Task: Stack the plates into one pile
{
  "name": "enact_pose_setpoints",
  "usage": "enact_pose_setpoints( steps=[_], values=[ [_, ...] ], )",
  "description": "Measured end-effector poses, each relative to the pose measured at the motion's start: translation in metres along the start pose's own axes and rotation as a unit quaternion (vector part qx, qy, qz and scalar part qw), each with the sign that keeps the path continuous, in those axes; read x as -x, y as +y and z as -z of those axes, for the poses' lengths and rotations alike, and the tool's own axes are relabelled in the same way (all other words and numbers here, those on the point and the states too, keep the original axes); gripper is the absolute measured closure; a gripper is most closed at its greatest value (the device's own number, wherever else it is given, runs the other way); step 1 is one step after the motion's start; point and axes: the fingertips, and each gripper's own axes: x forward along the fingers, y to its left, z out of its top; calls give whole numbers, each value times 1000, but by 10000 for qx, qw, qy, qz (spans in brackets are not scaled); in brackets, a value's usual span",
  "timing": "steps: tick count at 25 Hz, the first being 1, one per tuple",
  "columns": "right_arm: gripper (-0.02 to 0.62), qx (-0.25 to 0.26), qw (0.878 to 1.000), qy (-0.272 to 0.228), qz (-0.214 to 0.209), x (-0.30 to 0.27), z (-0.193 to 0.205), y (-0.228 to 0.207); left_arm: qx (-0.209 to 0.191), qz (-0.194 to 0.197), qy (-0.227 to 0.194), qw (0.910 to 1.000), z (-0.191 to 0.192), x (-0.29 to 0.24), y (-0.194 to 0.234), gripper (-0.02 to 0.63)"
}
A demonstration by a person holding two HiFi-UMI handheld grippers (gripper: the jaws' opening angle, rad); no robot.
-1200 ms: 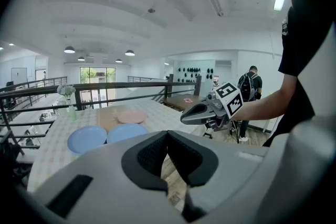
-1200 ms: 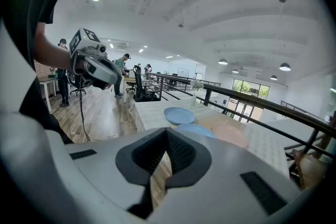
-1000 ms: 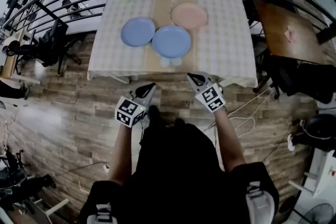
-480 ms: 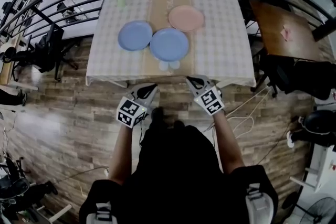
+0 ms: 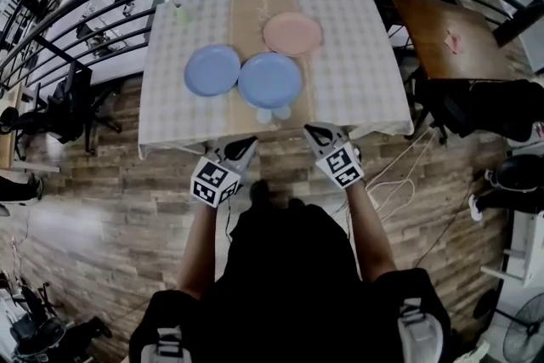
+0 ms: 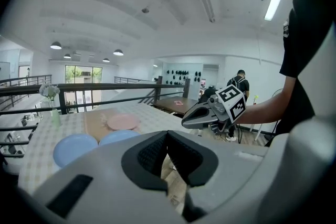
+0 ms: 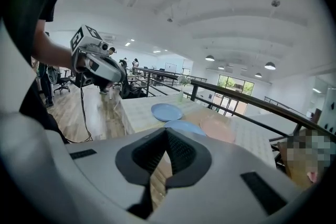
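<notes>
Plates (image 5: 269, 79) sit unstacked on the table (image 5: 357, 55); runner (image 5: 252, 21) mark unreadable; left tongs (image 5: 248, 144), right tongs (image 5: 314, 131) clenched, empty.

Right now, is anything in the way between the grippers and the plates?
Nothing clearly is. The left gripper and right gripper are shut and empty, just short of the table. Only two small pale marks, which I cannot identify, lie on it in front of the nearest blue plate.

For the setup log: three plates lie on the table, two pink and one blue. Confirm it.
No: in the head view the left plate and middle plate are blue; only the far plate is pink. All lie on the table.
</notes>
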Motion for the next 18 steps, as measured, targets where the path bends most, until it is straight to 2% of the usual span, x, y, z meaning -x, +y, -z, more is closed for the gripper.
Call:
enact_pose_setpoints(
  steps=[10,18],
  values=[
    [597,87,9991,182,369,-37,-17,-2,-167,473,65,9987,-1,7,45,605],
    [597,-2,9981,252,567,-70,-29,2,-310,628,33,9975,-4,14,88,606]
  ],
)
